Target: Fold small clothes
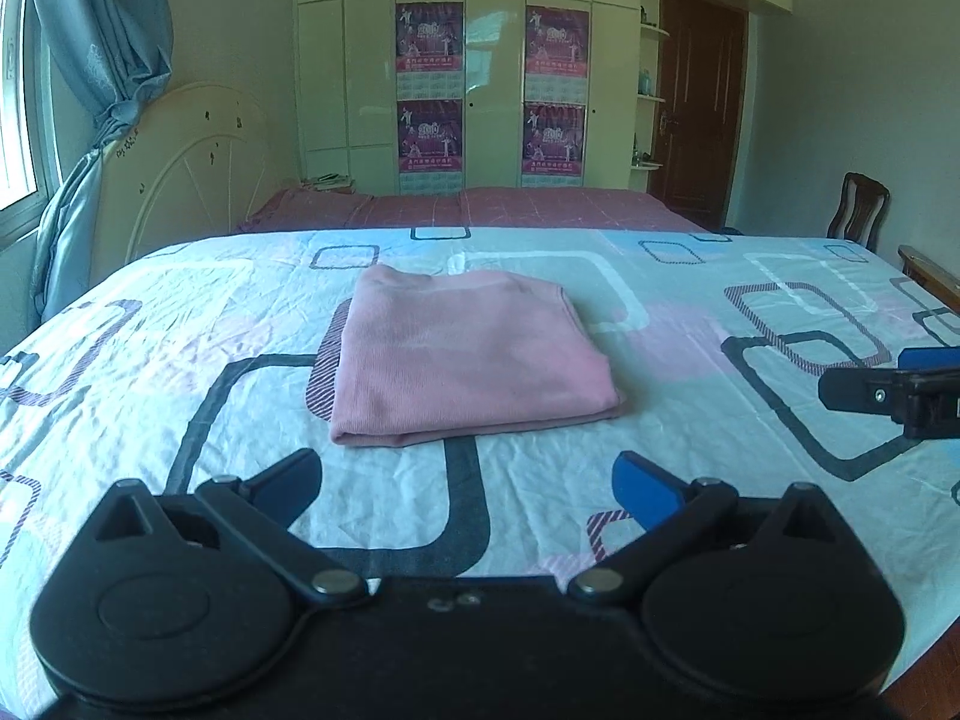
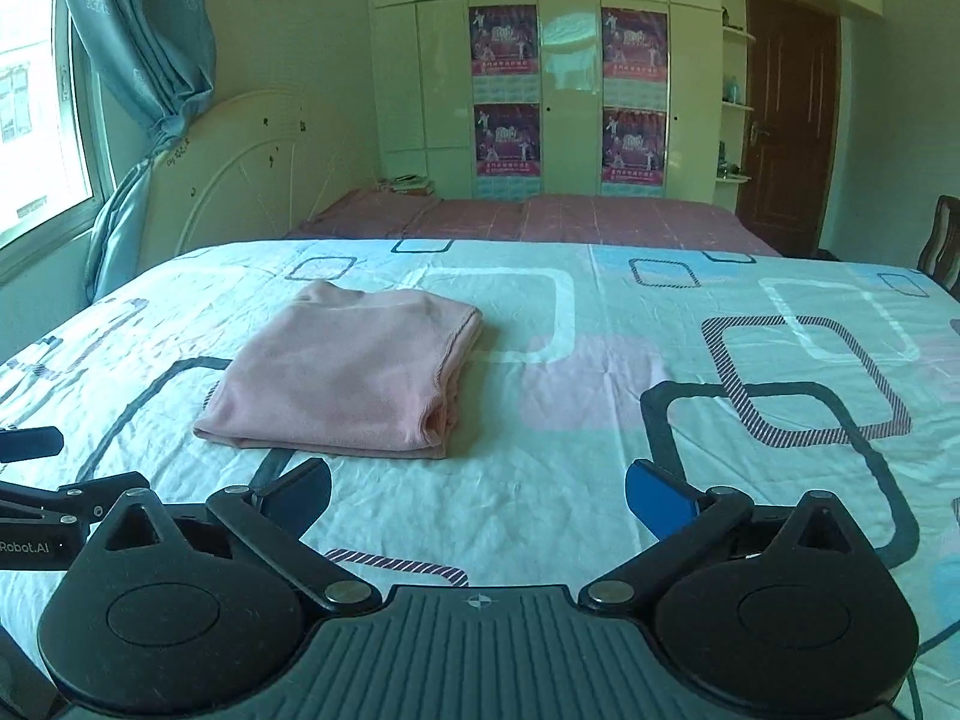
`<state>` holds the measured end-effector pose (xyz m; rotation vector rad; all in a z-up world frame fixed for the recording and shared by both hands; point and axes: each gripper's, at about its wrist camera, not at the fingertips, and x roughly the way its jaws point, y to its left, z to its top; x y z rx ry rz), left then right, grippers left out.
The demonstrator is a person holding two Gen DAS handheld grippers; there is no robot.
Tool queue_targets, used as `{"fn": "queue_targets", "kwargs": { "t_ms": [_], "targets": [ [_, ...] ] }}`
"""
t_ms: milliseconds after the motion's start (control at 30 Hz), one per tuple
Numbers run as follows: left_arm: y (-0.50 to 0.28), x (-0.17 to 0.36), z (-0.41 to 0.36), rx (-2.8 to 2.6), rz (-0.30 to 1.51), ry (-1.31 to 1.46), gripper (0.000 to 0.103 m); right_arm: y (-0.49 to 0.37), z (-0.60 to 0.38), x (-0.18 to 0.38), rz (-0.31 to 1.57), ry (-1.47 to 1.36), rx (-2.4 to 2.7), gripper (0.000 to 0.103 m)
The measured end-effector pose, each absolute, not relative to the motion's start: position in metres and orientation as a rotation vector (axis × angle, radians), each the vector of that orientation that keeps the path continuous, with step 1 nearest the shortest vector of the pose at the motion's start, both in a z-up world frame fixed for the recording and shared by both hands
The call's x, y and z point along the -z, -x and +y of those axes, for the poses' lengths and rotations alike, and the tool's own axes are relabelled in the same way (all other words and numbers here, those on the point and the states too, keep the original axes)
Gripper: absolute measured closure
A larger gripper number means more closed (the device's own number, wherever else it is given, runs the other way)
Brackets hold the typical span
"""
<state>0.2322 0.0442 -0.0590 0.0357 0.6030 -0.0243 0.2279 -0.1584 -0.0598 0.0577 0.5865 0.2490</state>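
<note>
Left tool point(image 1: 465, 483): nearest in its own view — jaws spread wide, nothing between them, held low over the bed's near edge.
Right tool point(image 2: 477, 489): likewise wide apart and empty, level with its partner and just beside it; each tool shows at the edge of the other's view.
Bed point(image 1: 690, 420): patterned sheet, lightly creased, carrying the one garment.
Pink garment point(image 1: 465, 354): already folded into a compact, roughly square stack, lying flat on the sheet ahead of both tools and touching neither.
Key relation: the stack lies straight ahead of the left tool and ahead-left of the right tool point(image 1: 888, 390); its thick folded edge faces the tools, its open layered edges face right. The slightly longer axis runs away from the tools. The left tool appears the nearer and better centred.
Pose: both tools point forward along the bed, roughly level — neither tilted down toward the cloth.
Stage (judgement): folding looks complete, or lacks only a final half-fold.
Background: second bed, wardrobe with posters, door.
</note>
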Motion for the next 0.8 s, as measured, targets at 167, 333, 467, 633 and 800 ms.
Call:
{"fn": "queue_targets", "kwargs": {
  "t_ms": [167, 333, 467, 633, 800],
  "targets": [
    [-0.189, 0.036, 0.037, 0.030, 0.564, -0.010, 0.000, -0.175, -0.169, 0.042, 0.545, -0.053, -0.245, 0.000],
    [-0.144, 0.016, 0.028, 0.024, 0.525, -0.010, 0.000, -0.127, -0.180, 0.028, 0.521, -0.074, -0.234, 0.000],
    [-0.109, 0.002, 0.023, 0.018, 0.496, 0.004, 0.000, -0.084, -0.187, 0.018, 0.503, -0.088, -0.240, 0.000],
    [-0.073, -0.004, 0.019, 0.018, 0.488, 0.036, 0.000, -0.043, -0.192, 0.011, 0.488, -0.114, -0.250, 0.000],
    [-0.061, -0.007, 0.016, 0.018, 0.473, 0.028, 0.000, -0.029, -0.188, 0.010, 0.491, -0.103, -0.254, 0.000]
  ]
}}
